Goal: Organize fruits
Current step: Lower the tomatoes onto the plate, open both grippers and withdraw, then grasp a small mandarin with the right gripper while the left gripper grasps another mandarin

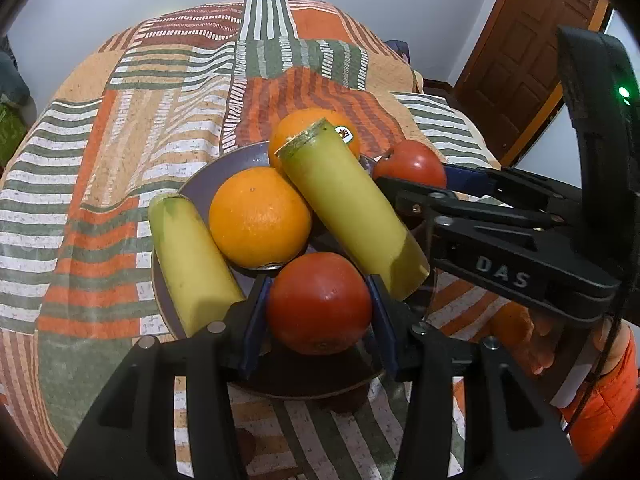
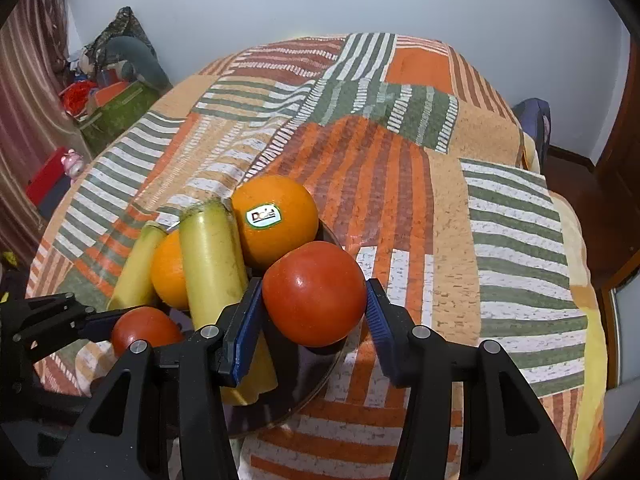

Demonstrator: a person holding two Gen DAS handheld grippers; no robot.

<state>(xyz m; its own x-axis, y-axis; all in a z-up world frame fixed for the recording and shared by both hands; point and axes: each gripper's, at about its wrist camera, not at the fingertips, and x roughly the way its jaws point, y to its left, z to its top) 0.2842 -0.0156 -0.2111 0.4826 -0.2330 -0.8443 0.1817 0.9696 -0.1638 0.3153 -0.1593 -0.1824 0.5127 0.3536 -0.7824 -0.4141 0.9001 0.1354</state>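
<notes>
Gripping one tomato [image 1: 319,302] each: left gripper [image 1: 319,312] clamps the near one, right gripper [image 2: 314,312] the other tomato [image 2: 314,293], both over the plate [image 1: 224,164]. Behind lie bananas [image 1: 352,216] and oranges [image 1: 259,217] on the patterned cloth [image 1: 120,140].

We read "Dole" on the oval sticker [image 2: 263,216] of the far orange [image 2: 276,220] in the right wrist view. In the left wrist view, raised letters "DAS" [image 1: 502,271] stand on the black body of the right tool [image 1: 404,188]; the same sticker [image 1: 344,133] there is illegible.
</notes>
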